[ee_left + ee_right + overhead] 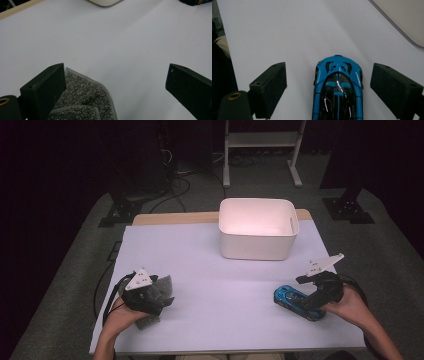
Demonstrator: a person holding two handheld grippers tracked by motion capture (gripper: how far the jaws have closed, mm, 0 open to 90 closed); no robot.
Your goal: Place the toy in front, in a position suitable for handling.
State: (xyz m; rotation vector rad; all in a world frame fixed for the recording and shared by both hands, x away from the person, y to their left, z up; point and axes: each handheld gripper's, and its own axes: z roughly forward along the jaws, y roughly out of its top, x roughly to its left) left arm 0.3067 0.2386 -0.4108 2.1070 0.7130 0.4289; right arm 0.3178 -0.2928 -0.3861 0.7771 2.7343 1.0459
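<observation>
At the near right of the table (200, 270), the right gripper (306, 294) sits over a blue toy car (290, 297); in the right gripper view its jaws stand wide apart on either side of the car (338, 87), with a gap on both sides, so nothing is gripped yet. At the near left, the left gripper (157, 296) hangs just above a grey cloth (162, 287), jaws also spread, one jaw close against the cloth's edge (85, 97). The white bin (257, 227) at the far side, right of the middle, looks empty. By my reading the work has hardly begun: both things lie on the table, each still to be grasped, lifted and probably carried to the bin.
</observation>
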